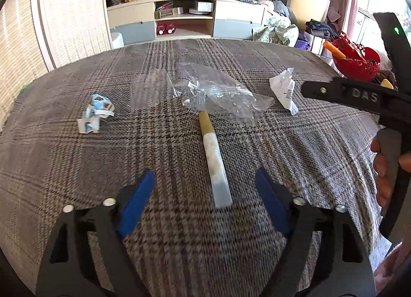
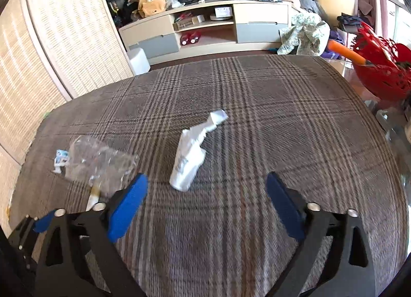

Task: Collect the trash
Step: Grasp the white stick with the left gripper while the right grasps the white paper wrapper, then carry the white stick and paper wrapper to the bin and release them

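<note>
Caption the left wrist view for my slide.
Open left gripper over a white wrapper on plaid cloth.

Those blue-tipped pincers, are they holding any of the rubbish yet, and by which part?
Nothing is held. The left gripper stands open around the near end of the long wrapper, pads clear of it. The right gripper is open too, the crumpled paper lying ahead.

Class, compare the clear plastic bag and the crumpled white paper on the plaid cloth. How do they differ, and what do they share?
The clear plastic bag is see-through, so the plaid shows through it; the crumpled white paper is opaque. The bag spreads wider than the paper. The bag lies over one end of a stick-shaped wrapper; the paper lies alone, touching nothing else. Both are crumpled and rest on the plaid cloth, outside either claw.
</note>
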The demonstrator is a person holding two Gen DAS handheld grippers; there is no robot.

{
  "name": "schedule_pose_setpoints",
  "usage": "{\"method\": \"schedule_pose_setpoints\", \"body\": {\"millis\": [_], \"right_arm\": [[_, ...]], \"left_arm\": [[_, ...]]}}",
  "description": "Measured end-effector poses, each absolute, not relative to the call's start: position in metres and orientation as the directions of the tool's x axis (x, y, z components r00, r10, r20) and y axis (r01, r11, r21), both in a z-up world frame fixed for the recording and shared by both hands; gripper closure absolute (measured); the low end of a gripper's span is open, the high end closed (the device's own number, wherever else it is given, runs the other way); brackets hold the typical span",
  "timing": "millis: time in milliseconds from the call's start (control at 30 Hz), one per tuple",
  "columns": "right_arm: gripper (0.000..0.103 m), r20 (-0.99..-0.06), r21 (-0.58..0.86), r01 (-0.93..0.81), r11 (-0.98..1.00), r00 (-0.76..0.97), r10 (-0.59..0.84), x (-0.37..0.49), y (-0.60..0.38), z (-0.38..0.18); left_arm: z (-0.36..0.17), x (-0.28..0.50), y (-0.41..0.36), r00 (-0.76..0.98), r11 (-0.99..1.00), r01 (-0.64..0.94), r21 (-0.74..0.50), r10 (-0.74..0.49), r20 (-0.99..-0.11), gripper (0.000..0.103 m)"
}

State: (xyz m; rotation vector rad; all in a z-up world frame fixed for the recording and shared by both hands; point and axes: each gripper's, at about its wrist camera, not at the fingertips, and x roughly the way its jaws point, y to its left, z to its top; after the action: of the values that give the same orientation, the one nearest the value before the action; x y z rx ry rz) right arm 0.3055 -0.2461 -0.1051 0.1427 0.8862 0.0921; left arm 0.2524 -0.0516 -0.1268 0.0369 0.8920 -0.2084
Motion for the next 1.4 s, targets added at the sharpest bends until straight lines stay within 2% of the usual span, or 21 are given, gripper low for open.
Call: {"method": "schedule_pose_setpoints", "body": {"millis": [67, 133, 300, 500, 533, 567, 667, 967, 1133, 1400], "right_arm": [[0.029, -0.769, 0.161, -0.028, 0.987, 0.623, 0.143, 0.314, -0.242, -0.107], [0.037, -0.776, 0.159, -0.032, 0.987, 0.613, 0.145, 0.323, -0.238, -0.111], [0.044, -0.796, 0.17, -0.038, 0.985, 0.583, 0.161, 0.336, -0.23, -0.122], [0.08, -0.8, 0.108, -0.033, 0.994, 0.591, 0.106, 0.336, -0.219, -0.13], [0.089, -0.799, 0.106, -0.03, 0.994, 0.592, 0.103, 0.335, -0.219, -0.129], [0.092, -0.799, 0.106, -0.029, 0.994, 0.593, 0.103, 0.334, -0.221, -0.129], [0.095, -0.797, 0.108, -0.048, 0.993, 0.594, 0.115, 0.326, -0.222, -0.127], [0.095, -0.772, 0.129, -0.102, 0.986, 0.614, 0.164, 0.26, -0.222, -0.115], [0.095, -0.762, 0.192, -0.148, 0.97, 0.601, 0.242, 0.208, -0.218, -0.112], [0.095, -0.735, 0.186, -0.196, 0.963, 0.623, 0.269, 0.138, -0.206, -0.095]], "left_arm": [[-0.131, 0.257, -0.053, 0.603, 0.978, 0.201, -0.052, -0.165, -0.781, 0.041], [-0.135, 0.26, -0.055, 0.599, 0.978, 0.203, -0.043, -0.159, -0.784, 0.046], [-0.135, 0.263, -0.058, 0.604, 0.975, 0.219, -0.034, -0.163, -0.78, 0.046], [-0.133, 0.265, -0.054, 0.612, 0.976, 0.216, -0.012, -0.145, -0.778, 0.064], [-0.133, 0.264, -0.052, 0.612, 0.976, 0.216, -0.015, -0.147, -0.777, 0.07], [-0.132, 0.262, -0.05, 0.612, 0.976, 0.217, -0.02, -0.152, -0.776, 0.08], [-0.132, 0.256, -0.045, 0.611, 0.975, 0.22, -0.019, -0.153, -0.777, 0.091], [-0.131, 0.216, -0.04, 0.607, 0.97, 0.242, 0.006, -0.146, -0.781, 0.092], [-0.13, 0.183, -0.042, 0.601, 0.965, 0.259, 0.031, -0.136, -0.788, 0.092], [-0.123, 0.117, -0.043, 0.583, 0.959, 0.284, 0.012, -0.163, -0.796, 0.092]]}}
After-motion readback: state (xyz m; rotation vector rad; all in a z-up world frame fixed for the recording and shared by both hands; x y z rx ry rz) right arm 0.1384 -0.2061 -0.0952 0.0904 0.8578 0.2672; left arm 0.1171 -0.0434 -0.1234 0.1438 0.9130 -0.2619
